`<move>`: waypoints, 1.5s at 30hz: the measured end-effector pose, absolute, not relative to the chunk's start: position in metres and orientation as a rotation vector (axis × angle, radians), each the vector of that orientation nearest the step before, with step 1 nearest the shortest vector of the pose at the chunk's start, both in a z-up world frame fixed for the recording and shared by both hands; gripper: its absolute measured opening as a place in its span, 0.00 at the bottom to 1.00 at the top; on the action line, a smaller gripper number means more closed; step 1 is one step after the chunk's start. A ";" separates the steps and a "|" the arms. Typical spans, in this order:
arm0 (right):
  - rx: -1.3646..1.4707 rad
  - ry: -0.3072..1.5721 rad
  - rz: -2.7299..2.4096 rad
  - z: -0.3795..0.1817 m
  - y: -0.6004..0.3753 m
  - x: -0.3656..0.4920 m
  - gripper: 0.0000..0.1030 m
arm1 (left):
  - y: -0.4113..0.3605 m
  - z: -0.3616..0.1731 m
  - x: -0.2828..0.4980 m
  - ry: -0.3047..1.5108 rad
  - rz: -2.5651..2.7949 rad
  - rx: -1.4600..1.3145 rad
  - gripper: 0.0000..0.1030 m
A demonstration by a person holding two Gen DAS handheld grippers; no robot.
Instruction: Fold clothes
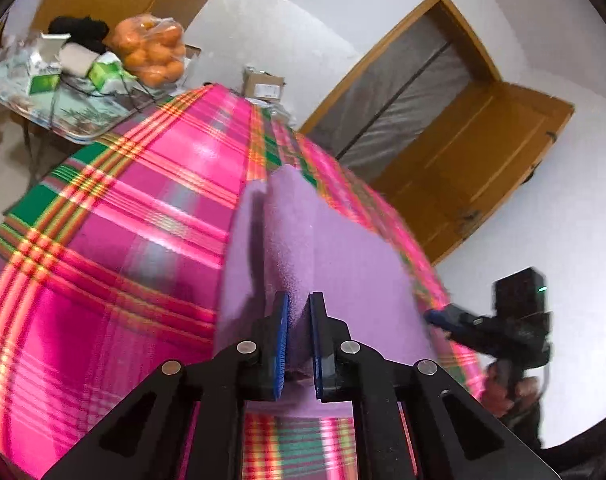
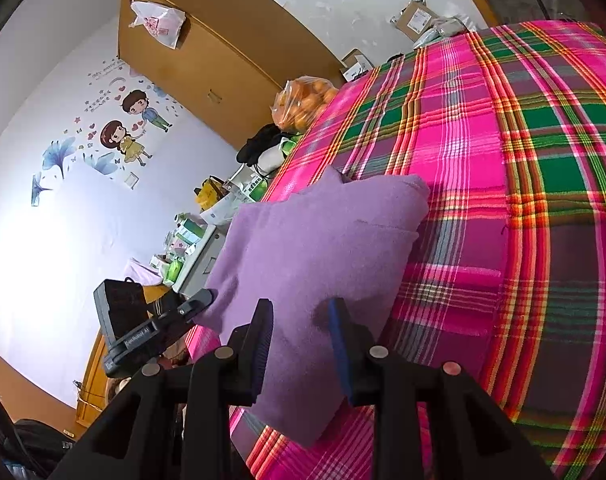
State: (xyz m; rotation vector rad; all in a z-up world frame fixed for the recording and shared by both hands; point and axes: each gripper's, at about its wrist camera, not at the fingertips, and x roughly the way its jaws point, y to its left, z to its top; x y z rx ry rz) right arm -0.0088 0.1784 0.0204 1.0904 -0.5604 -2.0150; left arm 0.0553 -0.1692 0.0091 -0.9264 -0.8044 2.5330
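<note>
Fuzzy lilac cloth (image 2: 323,248), folded prob.

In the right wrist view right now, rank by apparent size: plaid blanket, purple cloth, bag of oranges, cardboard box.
1. plaid blanket
2. purple cloth
3. bag of oranges
4. cardboard box

The bag and box sit far from the camera, so their true sizes relative to each other are unsure.
</note>
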 end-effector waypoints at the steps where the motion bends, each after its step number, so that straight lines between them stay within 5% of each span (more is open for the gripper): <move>1: 1.089 -0.564 -2.016 0.020 0.179 -0.009 0.30 | -0.174 0.002 0.052 -0.823 2.543 -0.965 0.10; 9: 1.076 -0.532 -2.055 0.021 0.175 -0.009 0.30 | -0.158 0.012 0.053 -0.594 2.655 -0.988 0.11; 20: 0.993 -0.358 -2.217 0.036 0.166 -0.011 0.30 | -0.166 0.052 0.037 -0.475 2.760 -0.833 0.14; 28: 1.049 -0.216 -2.255 0.026 0.150 -0.017 0.30 | -0.150 0.014 0.014 -0.425 2.711 -1.008 0.15; 45: 1.055 -0.124 -2.363 0.025 0.133 -0.073 0.30 | -0.131 0.035 -0.054 -0.243 2.666 -1.034 0.15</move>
